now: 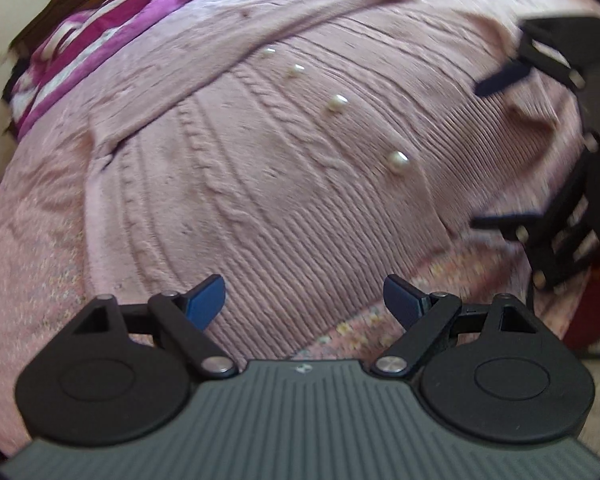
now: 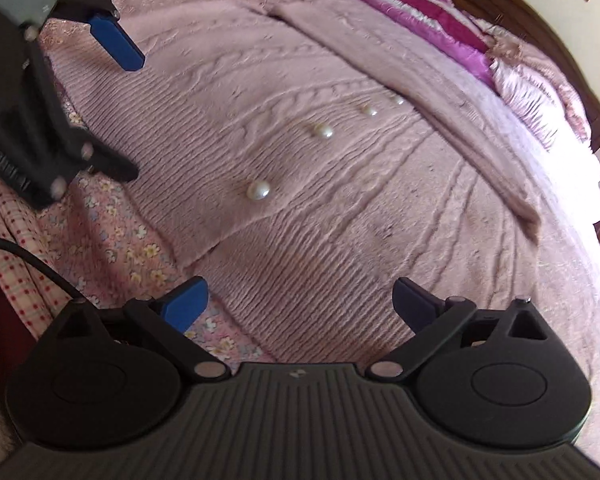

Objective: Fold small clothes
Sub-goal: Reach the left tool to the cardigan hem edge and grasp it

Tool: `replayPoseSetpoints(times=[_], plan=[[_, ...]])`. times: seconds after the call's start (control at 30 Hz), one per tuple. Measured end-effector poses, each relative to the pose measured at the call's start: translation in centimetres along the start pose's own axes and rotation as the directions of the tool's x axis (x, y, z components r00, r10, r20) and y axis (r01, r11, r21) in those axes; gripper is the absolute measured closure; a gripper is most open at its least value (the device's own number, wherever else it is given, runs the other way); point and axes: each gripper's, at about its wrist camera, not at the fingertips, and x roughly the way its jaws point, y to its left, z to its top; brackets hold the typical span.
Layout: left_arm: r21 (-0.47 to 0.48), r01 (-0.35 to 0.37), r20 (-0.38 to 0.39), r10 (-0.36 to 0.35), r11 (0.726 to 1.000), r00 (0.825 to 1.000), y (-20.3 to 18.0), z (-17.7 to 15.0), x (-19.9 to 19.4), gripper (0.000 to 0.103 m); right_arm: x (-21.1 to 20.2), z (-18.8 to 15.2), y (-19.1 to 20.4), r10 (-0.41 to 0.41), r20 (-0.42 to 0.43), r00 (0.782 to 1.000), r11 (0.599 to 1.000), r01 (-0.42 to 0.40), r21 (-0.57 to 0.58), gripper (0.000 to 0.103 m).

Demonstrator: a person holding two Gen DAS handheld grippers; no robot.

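Note:
A pink cable-knit cardigan (image 1: pixel 260 184) with pearl buttons (image 1: pixel 398 161) lies flat on the bed, one sleeve folded across its upper part. It also shows in the right wrist view (image 2: pixel 340 208). My left gripper (image 1: pixel 304 300) is open and empty, just above the cardigan's hem. My right gripper (image 2: pixel 300 300) is open and empty over the hem's other end. The right gripper shows blurred at the right edge of the left wrist view (image 1: pixel 496 152). The left gripper shows at the top left of the right wrist view (image 2: pixel 112 108).
A pink floral bedspread (image 2: pixel 112 236) covers the bed under the cardigan. A magenta and white quilt (image 2: pixel 428 8) and a frilled pink pillow (image 2: pixel 540 80) lie at the head of the bed. A dark wooden headboard (image 2: pixel 572 52) stands behind. A black cable (image 2: pixel 28 260) runs at the left.

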Motion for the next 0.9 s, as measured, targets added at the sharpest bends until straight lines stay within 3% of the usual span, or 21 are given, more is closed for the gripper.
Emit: replayPoseSetpoints(times=[0.1,0.2,0.47,0.77,0.9], plan=[[0.032,-0.006,-0.01,0.007,0.999,1.0,-0.7,-0.2,0.3,0.016,1.0,0.0,0.2,-0.003,-0.031,1.0,1.0,0.003,-0.008,0.0],[0.005,-0.006,-0.019,0.006,1.0,1.0,-0.5,-0.2,0.7,0.016,1.6,-0.1,0.4,-0.019,-0.031,0.999,1.0,0.018,-0.023,0.0],[-0.043,-0.006,-0.006,0.006,0.999,1.0,-0.1,0.1,0.7,0.016,2.1,-0.3,0.8,-0.074,0.028,0.997,0.997,0.074,-0.012,0.0],[0.006,0.007,0.019,-0.007,1.0,1.0,-0.9,0.1,0.3,0.016,0.4,0.9,-1.8,-0.201,0.158,0.967,0.973,0.177,0.148,0.0],[0.032,-0.051,0.029,0.05,0.998,0.998,-1.2,0.3,0.6,0.016,-0.2,1.2,-2.5,-0.218,0.192,0.957,0.961,0.176,0.213,0.0]])
